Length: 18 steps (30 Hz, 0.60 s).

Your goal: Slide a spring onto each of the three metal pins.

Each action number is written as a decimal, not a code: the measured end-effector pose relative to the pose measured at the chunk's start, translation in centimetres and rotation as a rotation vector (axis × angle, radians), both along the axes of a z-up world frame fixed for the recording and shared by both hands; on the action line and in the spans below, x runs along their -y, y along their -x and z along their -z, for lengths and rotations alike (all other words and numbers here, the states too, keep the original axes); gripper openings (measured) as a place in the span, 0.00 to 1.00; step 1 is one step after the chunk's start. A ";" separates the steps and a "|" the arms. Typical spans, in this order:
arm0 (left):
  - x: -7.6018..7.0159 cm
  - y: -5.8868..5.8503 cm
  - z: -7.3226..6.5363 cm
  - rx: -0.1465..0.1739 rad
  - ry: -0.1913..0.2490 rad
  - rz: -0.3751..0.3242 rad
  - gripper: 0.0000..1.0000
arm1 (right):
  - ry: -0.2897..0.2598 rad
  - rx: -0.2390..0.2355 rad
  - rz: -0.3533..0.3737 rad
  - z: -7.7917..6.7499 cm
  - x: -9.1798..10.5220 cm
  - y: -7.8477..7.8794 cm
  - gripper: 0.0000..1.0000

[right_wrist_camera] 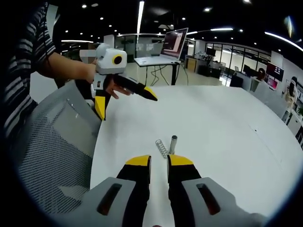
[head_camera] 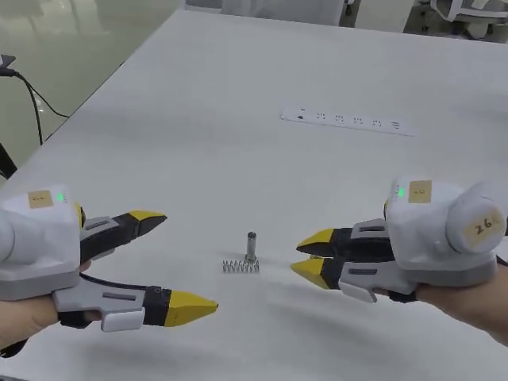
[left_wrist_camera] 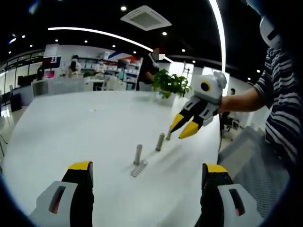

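Your left gripper sits left of the upright metal pin with its jaws spread wide, holding nothing. The spring lies flat on the white table at the pin's foot, on your side of it. Its long axis runs left to right, roughly along the line between your two grippers. Whether it touches the pin is too fine to tell. Right of the pin, your right gripper is empty, its jaws almost together and aimed at the spring's right end. It looks the nearer one, but the jaws need to part before a grab. In the left gripper view a second pin stands beyond the first. What may be a third is half lost against the right gripper's tips.
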<state>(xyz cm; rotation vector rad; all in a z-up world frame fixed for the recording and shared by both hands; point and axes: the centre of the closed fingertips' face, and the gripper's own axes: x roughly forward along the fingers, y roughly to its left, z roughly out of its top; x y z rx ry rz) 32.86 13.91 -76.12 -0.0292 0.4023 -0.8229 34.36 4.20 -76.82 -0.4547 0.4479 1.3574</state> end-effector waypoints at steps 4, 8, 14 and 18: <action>-0.3 0.2 0.1 -0.001 -0.004 -0.005 0.92 | 0.015 0.013 -0.032 0.2 -1.0 0.2 0.11; -0.4 0.4 0.2 -0.006 -0.005 -0.005 0.92 | 0.028 0.022 -0.061 0.5 -2.2 0.2 0.11; -0.6 0.5 0.2 -0.008 -0.007 -0.007 0.92 | 0.051 0.034 -0.092 1.1 -3.6 0.1 0.11; -0.8 0.3 0.0 -0.003 -0.008 -0.009 0.91 | 0.074 0.040 -0.102 1.7 -4.1 -0.1 0.11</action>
